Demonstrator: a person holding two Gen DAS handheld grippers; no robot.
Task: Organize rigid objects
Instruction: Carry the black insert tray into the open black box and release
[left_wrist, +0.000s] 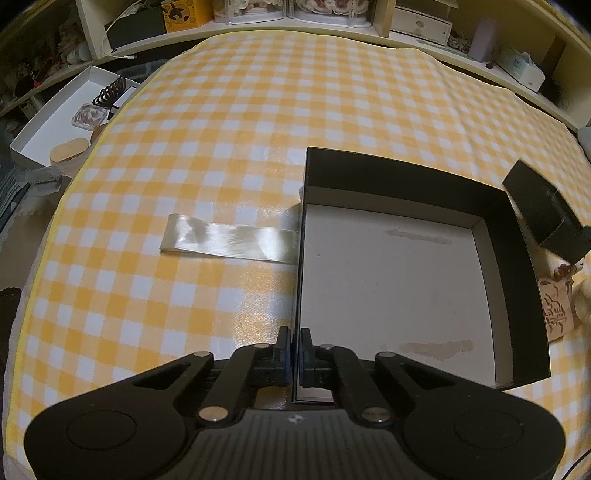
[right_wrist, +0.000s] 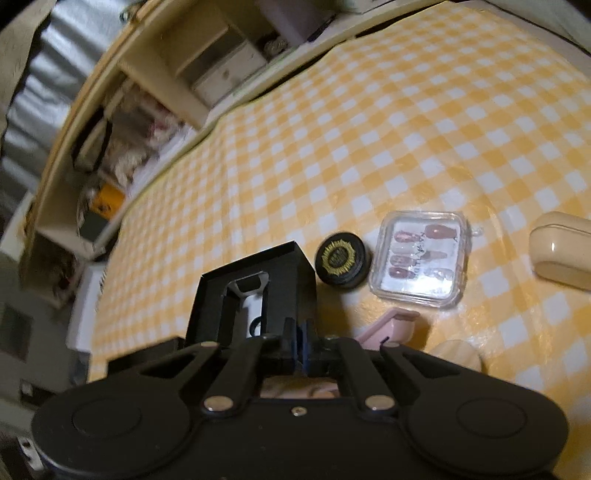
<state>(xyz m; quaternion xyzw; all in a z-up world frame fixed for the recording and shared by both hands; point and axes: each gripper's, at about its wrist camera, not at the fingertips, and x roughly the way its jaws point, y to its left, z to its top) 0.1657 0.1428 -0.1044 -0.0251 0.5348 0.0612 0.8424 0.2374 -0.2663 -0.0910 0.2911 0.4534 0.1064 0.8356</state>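
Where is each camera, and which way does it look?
Left wrist: sits on the left gripper, looking down at the big black box whose wall it pinches.
Right wrist: sits on the right gripper, looking down at the small black box it holds.
Shared: the yellow checked tablecloth and the shelves.

Left view: I see open box (left_wrist: 406, 280) on worktop (left_wrist: 221, 129), ribbon (left_wrist: 229, 240) lying flat left of it, touching its wall. Right view: small box (right_wrist: 258, 288), round tin (right_wrist: 341, 260) just right, then clear case (right_wrist: 421, 254).
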